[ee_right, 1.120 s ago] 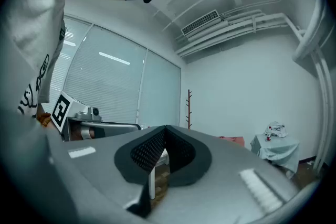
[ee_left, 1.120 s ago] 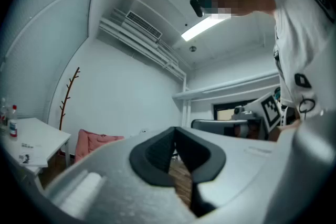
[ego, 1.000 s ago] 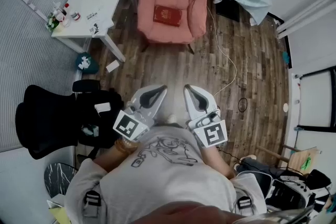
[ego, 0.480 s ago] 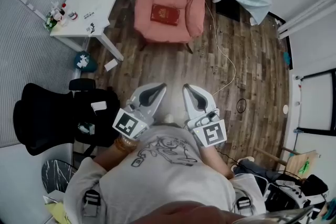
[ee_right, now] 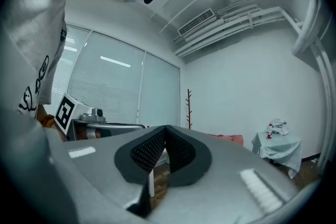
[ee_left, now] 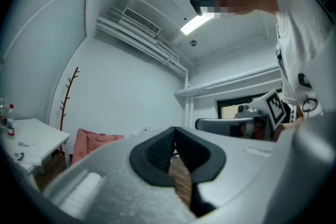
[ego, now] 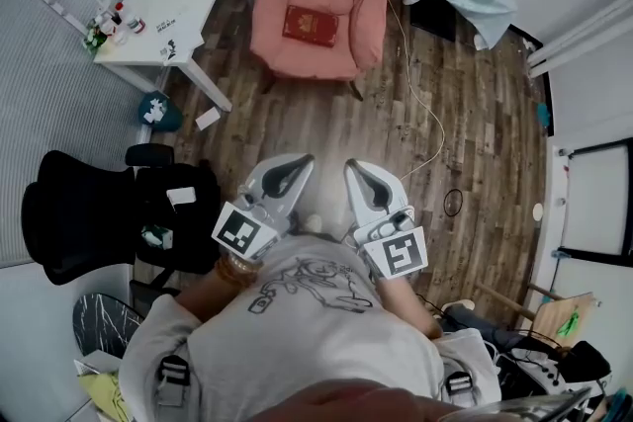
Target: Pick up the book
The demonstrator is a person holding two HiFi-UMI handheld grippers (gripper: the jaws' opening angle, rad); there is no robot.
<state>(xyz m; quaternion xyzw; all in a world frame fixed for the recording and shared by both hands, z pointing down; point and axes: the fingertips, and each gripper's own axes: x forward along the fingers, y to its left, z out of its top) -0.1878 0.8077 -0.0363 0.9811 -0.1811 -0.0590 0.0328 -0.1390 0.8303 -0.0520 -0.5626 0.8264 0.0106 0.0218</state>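
The pink upholstered armchair [ego: 318, 0] stands well ahead of you across the wooden plank floor [ego: 396, 143], and what you are after lies on its seat cushion. The dark red rectangular book [ego: 311, 26] lies flat towards the rear of that cushion, close to the foot of the backrest and about midway between the two armrests, turned slightly askew.

Expect it to behave as a stiff slab of moderate weight, probably a hardback. It should not bend in the grip, but a smooth cover could slip if you pinch only a thin margin. The cushion under it looks soft, which helps: you can likely press one jaw down into the padding beside an edge and slide it beneath. The edge facing the front of the seat looks the easiest to reach. I cannot tell from here which side is the spine.

Its cover is a deep red with a faint paler mark in the middle, too small to read.

Your left gripper [ego: 297, 165] and right gripper [ego: 356, 167] are held side by side in front of your chest, both with jaws pressed fully together and nothing between them. You will need to open one before reaching in.
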